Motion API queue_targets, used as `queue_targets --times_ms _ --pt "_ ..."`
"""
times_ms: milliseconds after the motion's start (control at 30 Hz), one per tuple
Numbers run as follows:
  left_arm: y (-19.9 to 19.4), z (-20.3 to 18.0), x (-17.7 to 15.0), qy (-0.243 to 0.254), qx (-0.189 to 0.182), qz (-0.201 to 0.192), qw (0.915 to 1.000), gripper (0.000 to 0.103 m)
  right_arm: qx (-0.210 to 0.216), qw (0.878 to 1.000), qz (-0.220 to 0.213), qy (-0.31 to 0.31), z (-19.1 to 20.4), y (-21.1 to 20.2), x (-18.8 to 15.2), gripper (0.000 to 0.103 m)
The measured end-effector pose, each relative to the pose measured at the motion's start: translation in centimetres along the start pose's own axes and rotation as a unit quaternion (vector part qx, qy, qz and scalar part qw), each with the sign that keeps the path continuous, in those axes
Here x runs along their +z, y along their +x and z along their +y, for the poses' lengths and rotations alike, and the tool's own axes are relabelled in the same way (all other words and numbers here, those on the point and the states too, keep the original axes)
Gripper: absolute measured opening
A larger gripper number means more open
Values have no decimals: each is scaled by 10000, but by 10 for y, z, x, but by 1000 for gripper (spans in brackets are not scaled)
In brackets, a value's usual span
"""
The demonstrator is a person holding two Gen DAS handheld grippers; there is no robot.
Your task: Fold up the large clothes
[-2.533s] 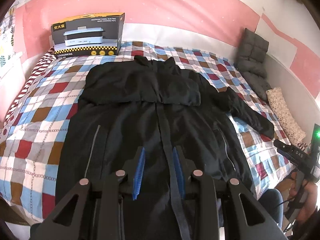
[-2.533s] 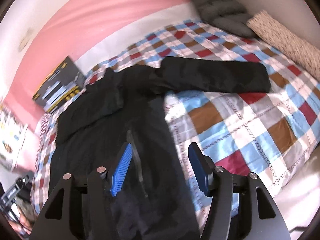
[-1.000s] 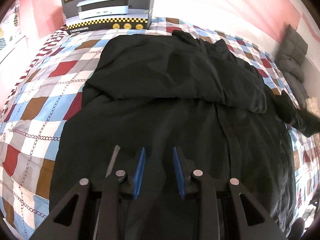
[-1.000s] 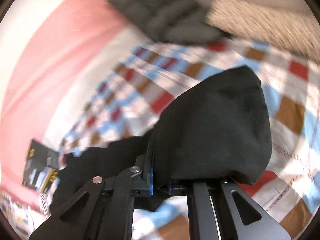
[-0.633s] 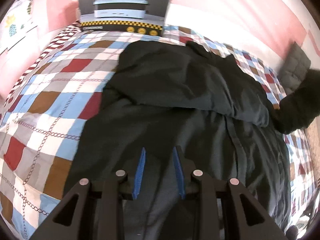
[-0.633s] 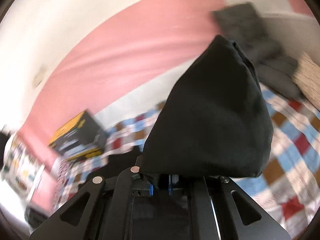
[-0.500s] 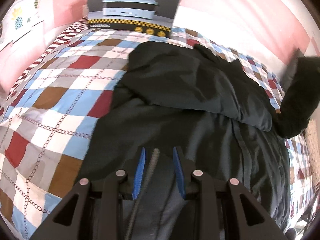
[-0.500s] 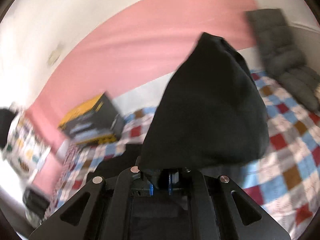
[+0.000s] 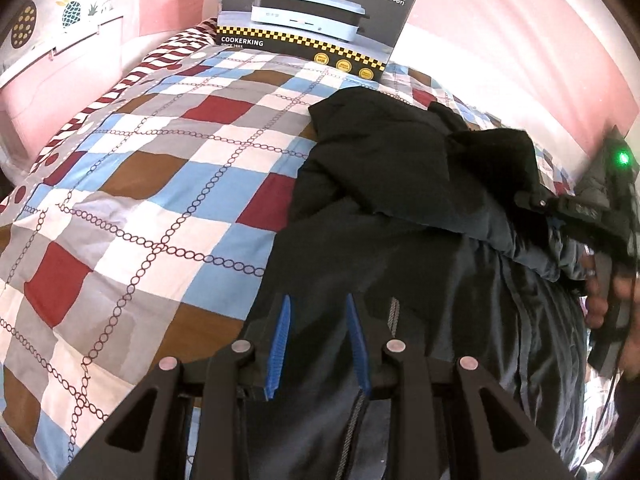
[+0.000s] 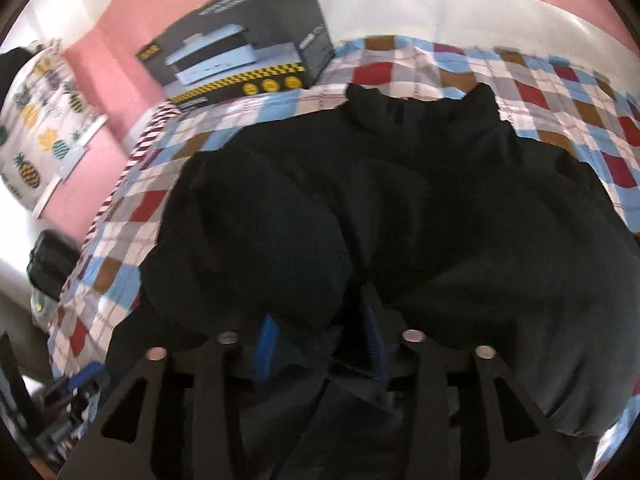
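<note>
On the checked bed (image 9: 168, 184), the black coat (image 9: 400, 240) lies flat. Right gripper (image 10: 318, 334) jaws spread around its sleeve cuff (image 10: 248, 240); left gripper (image 9: 318, 336) jaws spread, empty. Risk: the unpinned sleeve sliding off the chest.

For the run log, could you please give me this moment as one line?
stage: sleeve fold-in | right gripper: open around sleeve cuff over black coat | left gripper: open above coat | surface: checked quilt

"COOKERKING" (cooking pot) on box (image 9: 316, 20)
</note>
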State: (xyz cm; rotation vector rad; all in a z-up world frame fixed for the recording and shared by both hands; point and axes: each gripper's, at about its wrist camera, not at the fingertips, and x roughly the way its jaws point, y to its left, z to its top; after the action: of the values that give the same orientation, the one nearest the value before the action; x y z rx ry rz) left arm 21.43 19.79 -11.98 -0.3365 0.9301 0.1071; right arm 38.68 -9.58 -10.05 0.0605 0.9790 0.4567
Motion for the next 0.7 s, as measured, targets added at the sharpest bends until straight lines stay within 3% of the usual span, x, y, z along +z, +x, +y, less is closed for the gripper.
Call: queue_targets --times_ms 100,200,267,300,400,467,500,567,700 --pt "1 -10 8 109 -96 -63 9999 31 664 9975 -231 124 -6 -26 -7 54" --pt "4 -29 21 218 -342 -75 9991 31 804 9946 -649 65 -12 -60 -19 54" --pt "8 -46 33 319 -548 -68 9980 33 579 9950 -810 86 -28 -79 -28 54" --pt "10 -55 40 378 -646 -83 9972 41 329 9955 -881 146 -42 -88 -34 54" --pt "19 -89 59 581 -856 -143 9945 47 -248 9929 -945 671 -94 -102 -50 51" --pt "27 -115 71 788 -968 -217 9919 47 -549 9886 -974 1004 -120 -109 -57 30" --pt "32 -125 76 855 -990 -233 9911 47 -731 9852 -1002 1182 -136 -110 -60 29" --pt "43 -144 84 961 -1055 -248 9894 47 -954 9800 -1020 1415 -158 -108 -62 23" --pt "76 -163 90 985 -890 -43 9911 47 -1033 9802 -641 1560 -174 -64 -59 22"
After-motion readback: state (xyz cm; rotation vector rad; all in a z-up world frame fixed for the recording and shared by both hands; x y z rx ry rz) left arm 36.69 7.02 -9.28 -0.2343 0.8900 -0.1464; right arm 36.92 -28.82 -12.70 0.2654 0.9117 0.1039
